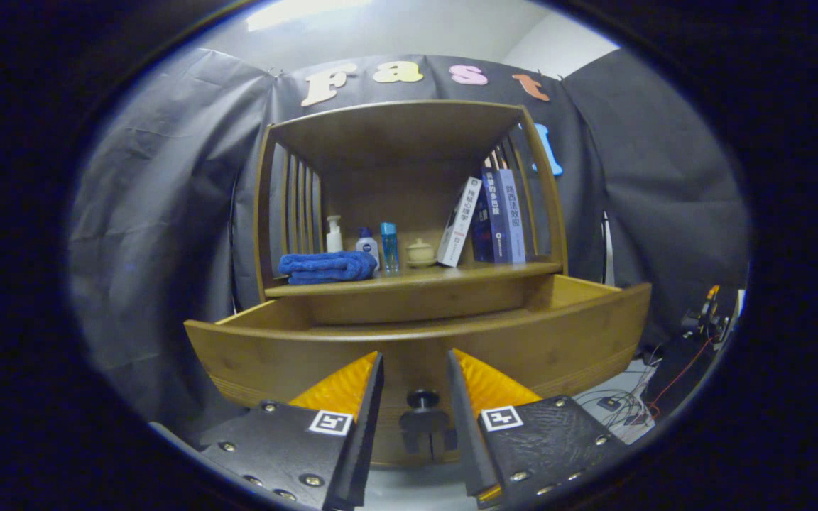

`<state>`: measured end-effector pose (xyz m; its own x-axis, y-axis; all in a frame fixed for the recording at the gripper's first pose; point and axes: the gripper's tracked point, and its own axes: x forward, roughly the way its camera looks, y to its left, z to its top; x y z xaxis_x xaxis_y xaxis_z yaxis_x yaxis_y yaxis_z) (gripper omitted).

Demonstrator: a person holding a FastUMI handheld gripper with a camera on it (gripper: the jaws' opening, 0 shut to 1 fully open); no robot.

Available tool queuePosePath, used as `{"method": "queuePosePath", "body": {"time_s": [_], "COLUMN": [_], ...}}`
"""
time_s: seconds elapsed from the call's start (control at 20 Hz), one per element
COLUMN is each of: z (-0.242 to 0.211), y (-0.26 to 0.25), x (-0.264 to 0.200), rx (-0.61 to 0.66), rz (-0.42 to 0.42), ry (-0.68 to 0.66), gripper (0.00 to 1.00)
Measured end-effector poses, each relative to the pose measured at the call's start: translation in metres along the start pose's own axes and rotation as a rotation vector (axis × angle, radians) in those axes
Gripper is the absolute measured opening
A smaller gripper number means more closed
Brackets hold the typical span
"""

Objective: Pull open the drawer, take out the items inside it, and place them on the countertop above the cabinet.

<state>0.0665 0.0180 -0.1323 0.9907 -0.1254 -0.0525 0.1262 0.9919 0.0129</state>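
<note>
Facing a wooden cabinet (pixel 409 213), the gripper (pixel 415 376) hangs just in front of the pulled-out drawer (pixel 558 333), its two fingers spread apart and pressing on nothing. Between the fingers, low on the drawer's front panel, sits a small dark round knob (pixel 422 399), with a gap on either side of it.

The drawer is smooth, honey-coloured wood with a broad front and plain side walls; it stands well out from the cabinet body. Its inside lies below the front rim, so I cannot tell what it holds.

Above the drawer runs the countertop (pixel 416 275), a flat wooden shelf under an arched wooden hood with slatted sides. On its left end lies a folded blue towel (pixel 327 267), soft and thick. Just behind and beside the towel stand a white pump bottle (pixel 334 235), a squat white bottle with a blue cap (pixel 367 243) and a slim clear blue bottle (pixel 389 247). Near the middle sits a small cream lidded jar (pixel 420 252). To the right, a white book (pixel 458 222) leans against a row of upright blue books (pixel 500 215).

Wrinkled dark cloth (pixel 153 213) hangs behind the cabinet, and loose cables (pixel 622 404) lie on the floor to the right.
</note>
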Motion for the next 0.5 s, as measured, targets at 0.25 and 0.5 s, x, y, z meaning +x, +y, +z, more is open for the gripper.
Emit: {"method": "queuePosePath", "body": {"time_s": [0.25, 0.5], "z": [0.043, 0.06], "y": [0.014, 0.02], "x": [0.019, 0.058], "rx": [-0.02, -0.011], "rz": [0.006, -0.02], "ry": [-0.021, 0.063], "gripper": [0.52, 0.52]}}
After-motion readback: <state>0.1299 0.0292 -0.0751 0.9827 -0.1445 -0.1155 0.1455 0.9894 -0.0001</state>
